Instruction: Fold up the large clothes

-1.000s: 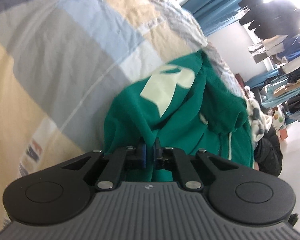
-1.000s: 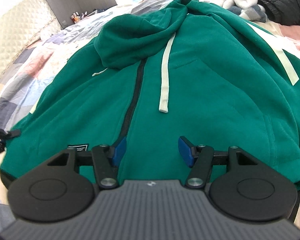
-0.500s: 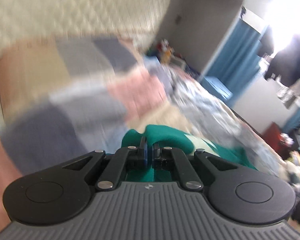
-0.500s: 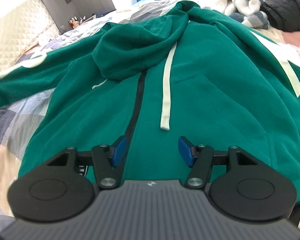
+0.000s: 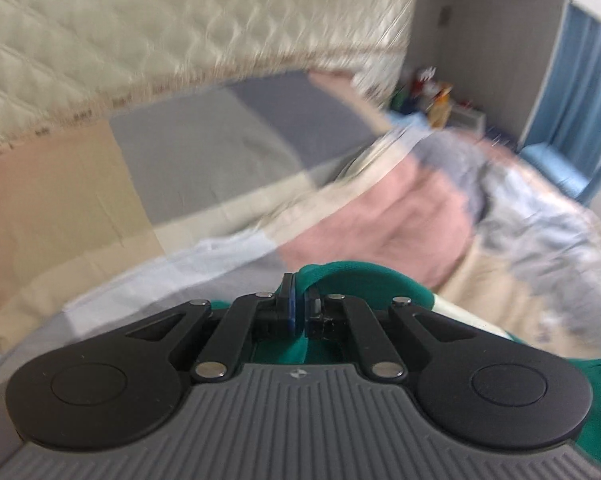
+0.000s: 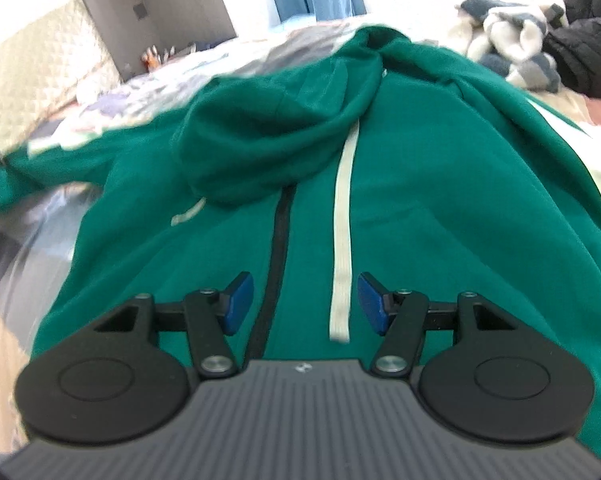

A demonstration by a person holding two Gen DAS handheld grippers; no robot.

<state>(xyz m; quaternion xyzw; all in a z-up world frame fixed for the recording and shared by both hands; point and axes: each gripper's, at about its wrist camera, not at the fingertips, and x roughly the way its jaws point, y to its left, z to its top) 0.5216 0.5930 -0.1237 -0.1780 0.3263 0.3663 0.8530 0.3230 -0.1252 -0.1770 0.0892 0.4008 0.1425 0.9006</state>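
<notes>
**Left pinches sleeve, right hovers spread over hoodie**

While the left gripper (image 5: 299, 296) is clamped tight on a fold of the green hoodie (image 6: 420, 208), its blue pads (image 5: 287, 300) squeezed together with fabric bunched between them, the right gripper (image 6: 305, 304) sits unclenched above the garment's front, fingers wide apart, touching nothing I can see. Hoodie lies face up on the patchwork bedspread (image 5: 204, 152), hood (image 6: 260, 132) flopped forward over the chest. Black zipper (image 6: 278, 248) runs down the middle, passing between the right gripper's fingertips; a white drawstring (image 6: 342, 240) lies just right of it, its end also between the fingertips. One sleeve (image 6: 40, 168) stretches off to the left edge of the right wrist view. Quilted cream headboard (image 5: 180, 20) behind the bed. Left wrist view is motion-blurred. Black jacket (image 6: 584, 52) and a fuzzy white-grey bundle (image 6: 512, 40) sit at the far side of the bed. Blue curtain (image 5: 572, 88) by the wall.
</notes>
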